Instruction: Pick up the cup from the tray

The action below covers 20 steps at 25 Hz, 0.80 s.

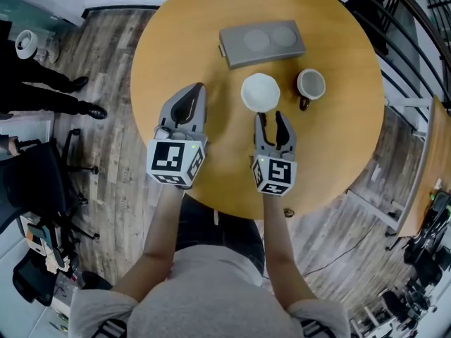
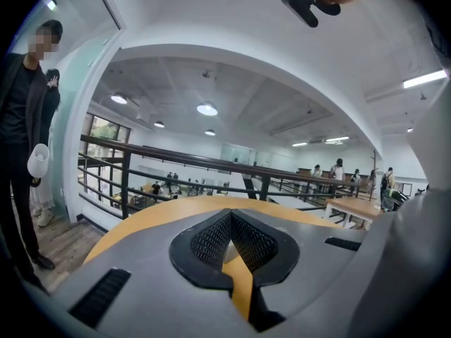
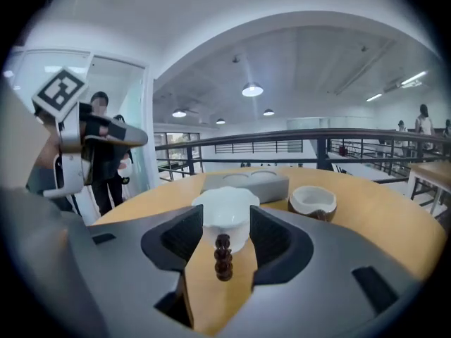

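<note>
The right gripper [image 1: 272,122] stands open and grips nothing. Its two jaws are spread on either side of the dark beaded handle [image 3: 223,257] of the white cup [image 1: 260,91] without pressing on it. That cup stands upright on the table [image 1: 211,62], off the tray [image 1: 229,48], which lies just beyond it with both of its round hollows empty. A brown cup [image 1: 311,84] stands just to the right of the white one, also on the table.

The main risk is the handle. It sits inside the gap, so any sideways or twisting pull could hook it and drag or tip the cup. A push forward could shove the cup against the tray. A swing to the right might knock the brown cup.

The left gripper [image 1: 199,90] is at the near left, clenched on nothing and well clear of both cups. It looks unlikely to cause any trouble.
</note>
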Each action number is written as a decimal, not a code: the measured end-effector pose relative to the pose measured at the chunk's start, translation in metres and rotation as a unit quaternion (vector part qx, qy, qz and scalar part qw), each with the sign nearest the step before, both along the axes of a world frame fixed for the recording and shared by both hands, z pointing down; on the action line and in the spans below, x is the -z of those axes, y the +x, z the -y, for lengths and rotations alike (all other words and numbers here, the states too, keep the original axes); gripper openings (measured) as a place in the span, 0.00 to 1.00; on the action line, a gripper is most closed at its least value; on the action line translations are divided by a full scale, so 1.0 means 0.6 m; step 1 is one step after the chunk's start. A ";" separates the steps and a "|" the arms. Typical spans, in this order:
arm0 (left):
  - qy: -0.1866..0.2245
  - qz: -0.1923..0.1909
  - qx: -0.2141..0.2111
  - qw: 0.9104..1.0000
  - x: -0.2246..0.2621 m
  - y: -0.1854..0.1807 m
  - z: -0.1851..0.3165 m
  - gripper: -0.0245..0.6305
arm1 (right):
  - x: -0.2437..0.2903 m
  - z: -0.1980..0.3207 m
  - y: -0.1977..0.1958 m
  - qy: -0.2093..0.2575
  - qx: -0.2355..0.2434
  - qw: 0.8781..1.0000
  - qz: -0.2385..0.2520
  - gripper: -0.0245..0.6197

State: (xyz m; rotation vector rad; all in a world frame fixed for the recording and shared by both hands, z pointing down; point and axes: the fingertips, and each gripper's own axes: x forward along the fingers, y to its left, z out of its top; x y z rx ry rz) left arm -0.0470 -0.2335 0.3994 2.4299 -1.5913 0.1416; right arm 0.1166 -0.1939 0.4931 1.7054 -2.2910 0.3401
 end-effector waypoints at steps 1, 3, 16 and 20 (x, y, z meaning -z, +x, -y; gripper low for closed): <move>0.002 0.000 0.000 1.000 0.003 0.001 0.002 0.05 | 0.019 -0.003 0.004 0.009 -0.004 1.000 0.010 0.31; 0.003 -0.003 -0.002 1.000 0.008 0.004 0.004 0.05 | 0.059 -0.007 0.019 0.029 -0.022 0.999 0.030 0.31; 0.026 -0.013 -0.054 0.998 0.058 0.098 -0.001 0.05 | 0.192 -0.004 0.081 0.108 -0.106 0.988 0.040 0.05; 0.030 -0.010 -0.064 0.997 0.065 0.111 -0.009 0.05 | 0.197 -0.014 0.083 0.108 -0.112 0.987 0.040 0.05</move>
